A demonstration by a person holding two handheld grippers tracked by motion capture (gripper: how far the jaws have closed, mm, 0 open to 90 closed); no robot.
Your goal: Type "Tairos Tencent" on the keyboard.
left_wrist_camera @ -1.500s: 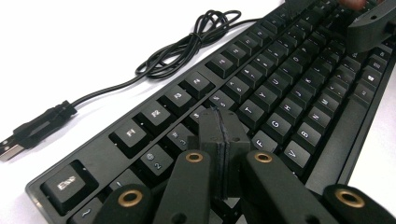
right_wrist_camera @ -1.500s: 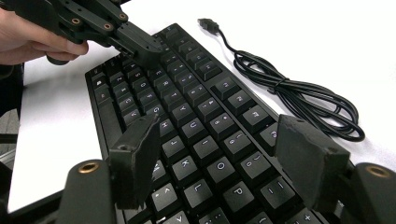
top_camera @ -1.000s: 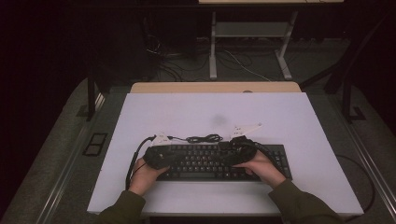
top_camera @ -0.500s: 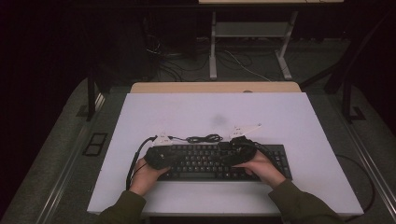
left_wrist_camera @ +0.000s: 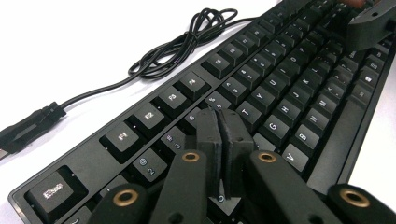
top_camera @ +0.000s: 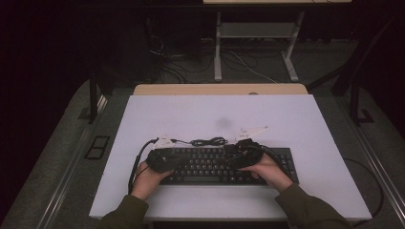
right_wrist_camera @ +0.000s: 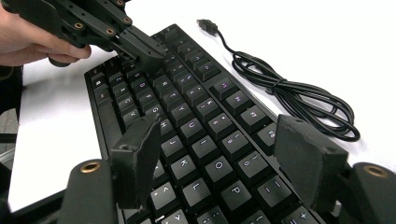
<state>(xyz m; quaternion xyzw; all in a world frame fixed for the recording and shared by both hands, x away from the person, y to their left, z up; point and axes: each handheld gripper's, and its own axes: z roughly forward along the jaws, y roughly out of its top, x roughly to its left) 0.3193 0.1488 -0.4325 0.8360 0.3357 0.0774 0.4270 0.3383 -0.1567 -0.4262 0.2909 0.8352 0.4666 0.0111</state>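
Note:
A black keyboard (top_camera: 215, 164) (left_wrist_camera: 280, 84) (right_wrist_camera: 196, 121) lies flat near the front of the white table (top_camera: 286, 109). Its black cable (top_camera: 207, 141) (left_wrist_camera: 177, 44) (right_wrist_camera: 289, 93) is coiled just behind it, and the USB plug (left_wrist_camera: 28, 126) (right_wrist_camera: 205, 23) lies loose on the table. My left gripper (top_camera: 176, 161) (left_wrist_camera: 219, 114) (right_wrist_camera: 149, 51) rests over the keyboard's left keys. Its pads are together, having just eased apart a hair, with nothing between them. My right gripper (top_camera: 235, 162) (right_wrist_camera: 219, 140) (left_wrist_camera: 373, 23) stands open over the right-hand letter keys, gripping nothing.
A wooden desk edge (top_camera: 219, 89) borders the table's far side. Beyond it stand a metal frame's legs (top_camera: 217, 52) and loose cables on the dark floor. The white surface behind and to both sides of the keyboard is bare.

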